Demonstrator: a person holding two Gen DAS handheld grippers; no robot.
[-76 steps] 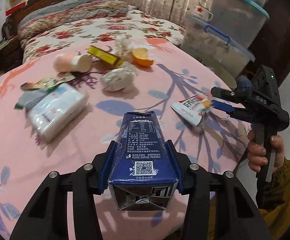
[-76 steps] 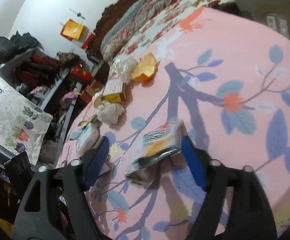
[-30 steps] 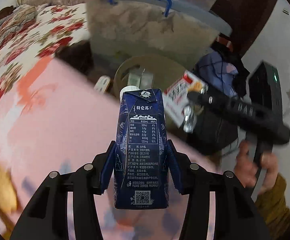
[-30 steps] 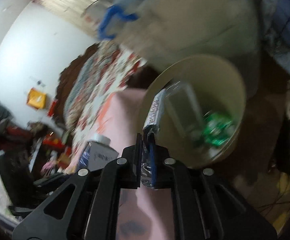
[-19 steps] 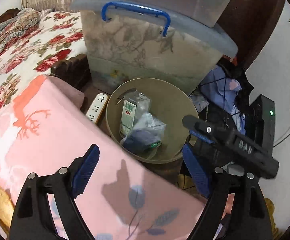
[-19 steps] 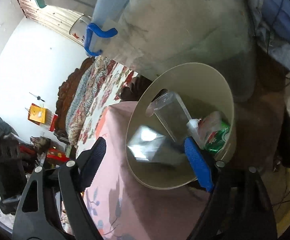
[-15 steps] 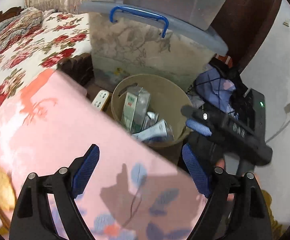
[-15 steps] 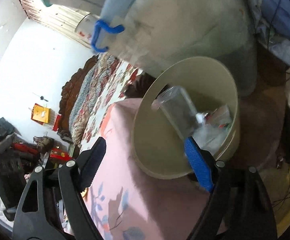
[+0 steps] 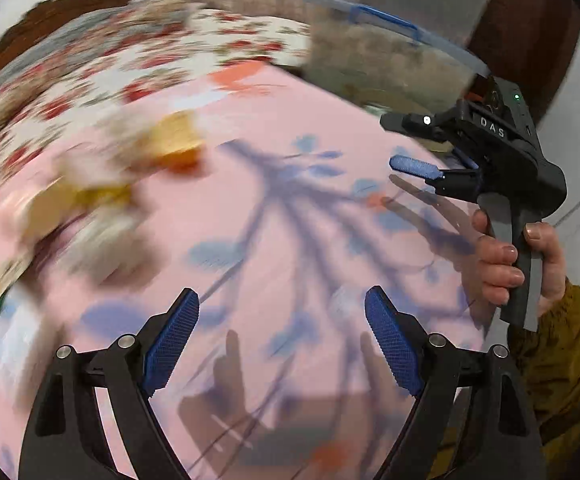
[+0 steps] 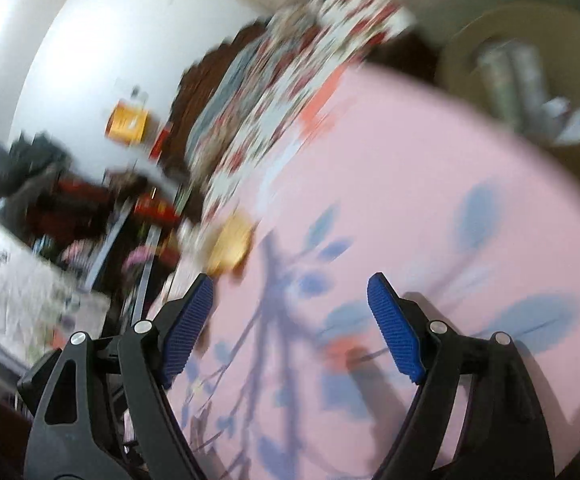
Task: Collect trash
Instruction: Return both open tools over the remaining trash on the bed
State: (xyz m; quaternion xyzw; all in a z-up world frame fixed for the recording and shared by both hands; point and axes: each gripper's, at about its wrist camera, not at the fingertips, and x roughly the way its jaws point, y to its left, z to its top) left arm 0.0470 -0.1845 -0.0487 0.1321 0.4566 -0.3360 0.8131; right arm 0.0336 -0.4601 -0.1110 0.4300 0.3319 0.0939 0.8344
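A pink leaf-printed bedspread (image 9: 290, 208) carries blurred wrappers and orange peel (image 9: 173, 148) at its far left. Both the left hand-held gripper (image 9: 281, 336) and right hand-held gripper (image 10: 290, 328) gape empty, ready for more; the beige bin (image 10: 462, 60) waits beside the bed.

Both tongs are black plastic frames with triangular cut-outs, silver screw heads at the joints and ribbed blue pads on the fingers. The left tongs (image 9: 281, 340) show two such pads. The right tongs (image 9: 418, 148) carry white "DAS" lettering, a green light and a grey trigger handle. A mustard-yellow sleeve (image 9: 558, 360) covers the wrist.
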